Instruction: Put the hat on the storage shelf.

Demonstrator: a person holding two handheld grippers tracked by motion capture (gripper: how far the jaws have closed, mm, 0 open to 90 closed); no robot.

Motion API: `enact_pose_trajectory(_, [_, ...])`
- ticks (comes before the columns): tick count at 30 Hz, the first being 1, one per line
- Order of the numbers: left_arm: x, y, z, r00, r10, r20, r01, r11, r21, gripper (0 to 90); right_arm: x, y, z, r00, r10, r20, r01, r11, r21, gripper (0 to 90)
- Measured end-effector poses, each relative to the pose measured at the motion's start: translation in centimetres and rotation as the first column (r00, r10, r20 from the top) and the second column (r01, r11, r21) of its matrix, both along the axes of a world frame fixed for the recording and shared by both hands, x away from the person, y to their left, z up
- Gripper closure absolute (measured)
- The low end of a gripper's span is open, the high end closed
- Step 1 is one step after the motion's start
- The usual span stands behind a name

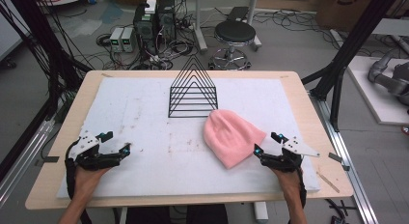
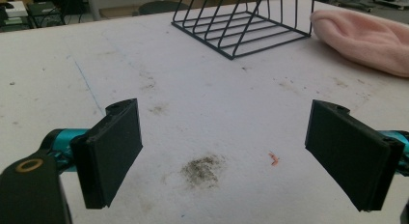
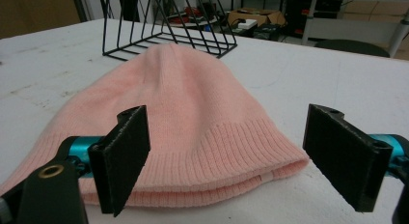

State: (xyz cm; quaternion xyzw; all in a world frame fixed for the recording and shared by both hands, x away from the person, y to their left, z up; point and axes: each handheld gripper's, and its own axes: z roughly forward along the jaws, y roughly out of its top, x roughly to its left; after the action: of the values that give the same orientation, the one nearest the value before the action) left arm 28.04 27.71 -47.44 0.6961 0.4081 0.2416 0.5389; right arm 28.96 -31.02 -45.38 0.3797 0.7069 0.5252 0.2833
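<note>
Pink beanie (image 3: 183, 122) just ahead of open right claw (image 3: 241, 156)

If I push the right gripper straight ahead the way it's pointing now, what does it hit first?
The right gripper, jaws open, would meet the ribbed brim of the pink beanie first. The black wire rack stands beyond it. How near the brim is, I can't tell exactly.

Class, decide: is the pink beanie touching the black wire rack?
Cannot tell. In the high view the pink beanie meets the black wire rack at its front right corner, with no clear gap or contact; the gripper views don't settle it.
</note>
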Motion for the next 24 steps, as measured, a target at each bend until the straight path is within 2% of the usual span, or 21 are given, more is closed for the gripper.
enact_pose_trajectory(4, [0.06,0.00,0.00,1.0000,-0.002,-0.004,0.002,1.0000,-0.001,12.7,0.09,-0.04,0.01,0.9999,0.003,-0.012,-0.003,1.000,0.011,16.9])
enact_pose_trajectory(24, [0.22,0.06,0.03,0.9998,-0.004,-0.020,0.003,0.9999,-0.010,12.7,-0.05,0.07,0.00,0.9999,0.015,0.003,-0.015,1.000,-0.007,16.9])
